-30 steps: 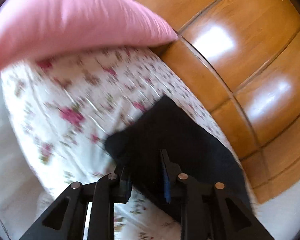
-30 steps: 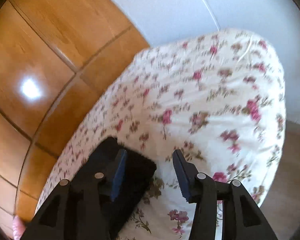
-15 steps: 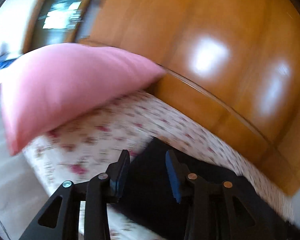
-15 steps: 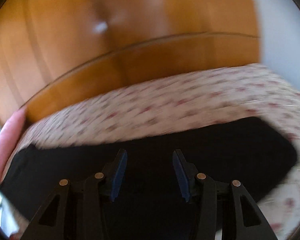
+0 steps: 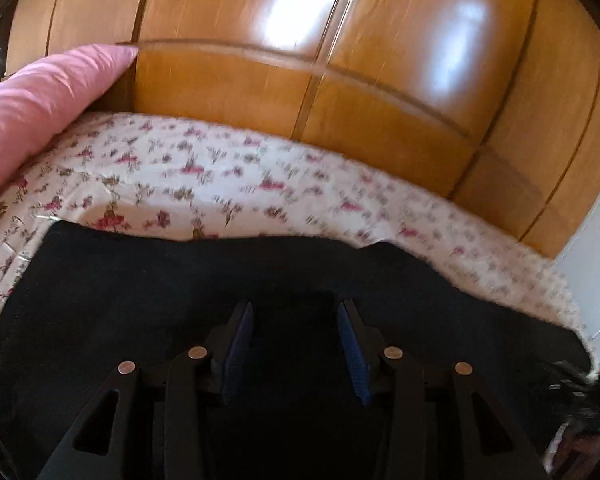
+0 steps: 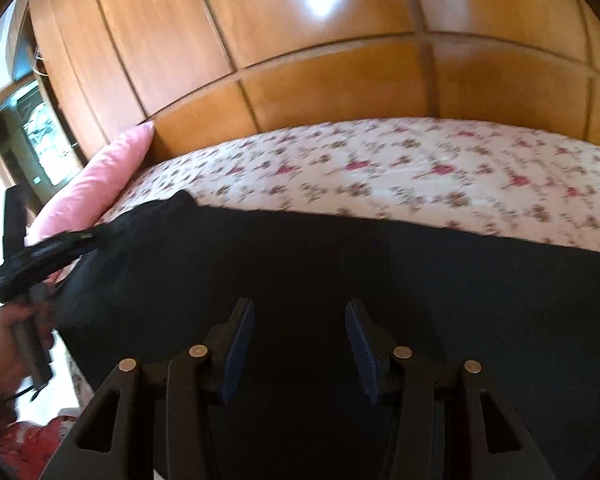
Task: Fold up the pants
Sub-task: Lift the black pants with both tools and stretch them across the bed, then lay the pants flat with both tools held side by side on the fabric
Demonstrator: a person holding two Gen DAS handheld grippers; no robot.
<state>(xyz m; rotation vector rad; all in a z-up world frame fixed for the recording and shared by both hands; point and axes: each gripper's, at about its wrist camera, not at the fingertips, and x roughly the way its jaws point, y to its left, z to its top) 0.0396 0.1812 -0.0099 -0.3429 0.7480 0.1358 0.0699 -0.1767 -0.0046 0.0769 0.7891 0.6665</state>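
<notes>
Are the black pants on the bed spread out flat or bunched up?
Spread out flat. The black pants lie as one wide, smooth sheet across the floral bedspread. Whether they are already folded in layers, I cannot tell.

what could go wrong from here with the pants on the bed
1. The left tongs are opening with no cloth pinched between them, and the right tongs are open too, so the black pants are held by neither and a fold could slacken.
2. The pants lie near the pink pillow, which might get in the way of a fold toward that side.
3. Both views are blurred, so a regrasp could miss the edge.
</notes>
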